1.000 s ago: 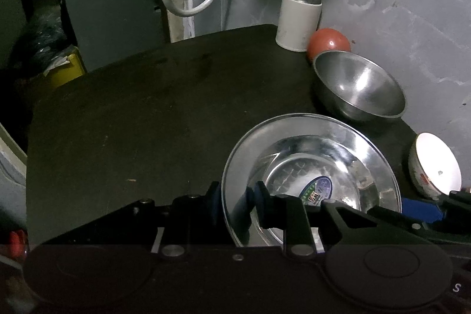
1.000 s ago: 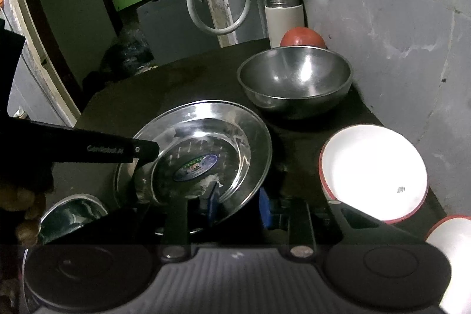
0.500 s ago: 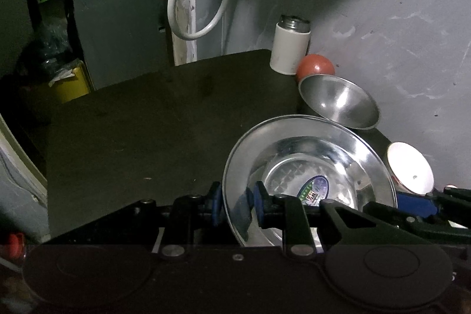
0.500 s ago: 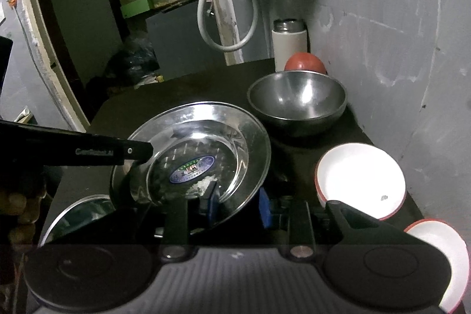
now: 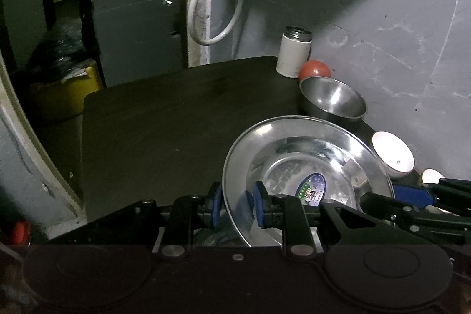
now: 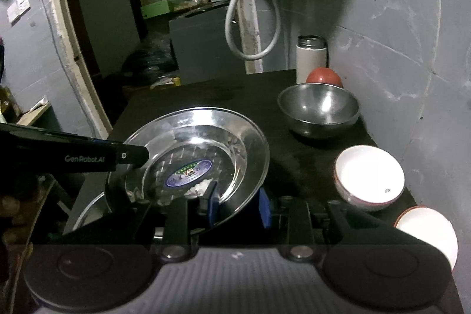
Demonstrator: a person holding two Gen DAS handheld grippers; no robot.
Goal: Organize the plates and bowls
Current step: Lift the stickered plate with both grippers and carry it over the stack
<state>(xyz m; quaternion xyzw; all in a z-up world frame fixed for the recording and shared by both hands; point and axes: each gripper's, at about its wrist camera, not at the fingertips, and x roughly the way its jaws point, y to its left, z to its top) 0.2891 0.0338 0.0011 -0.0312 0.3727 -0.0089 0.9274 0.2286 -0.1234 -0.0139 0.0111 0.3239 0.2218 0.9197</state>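
Left to right: the left gripper (image 5: 234,206) has its blue pads clamped on the 9 o'clock rim of the round, shiny steel plate with an oval blue sticker (image 5: 306,169), held above the dark tabletop (image 5: 176,119); the right gripper (image 6: 238,206) is clamped on the same plate's rim at about 5 o'clock in its own view. The plate is carried face up, tilted, the sticker's long axis running roughly 8 to 2 o'clock. Beyond, toward 1 o'clock, stand a deep steel bowl (image 5: 334,102), a white red-rimmed bowl (image 5: 393,158) and a white steel-capped flask (image 5: 295,52).
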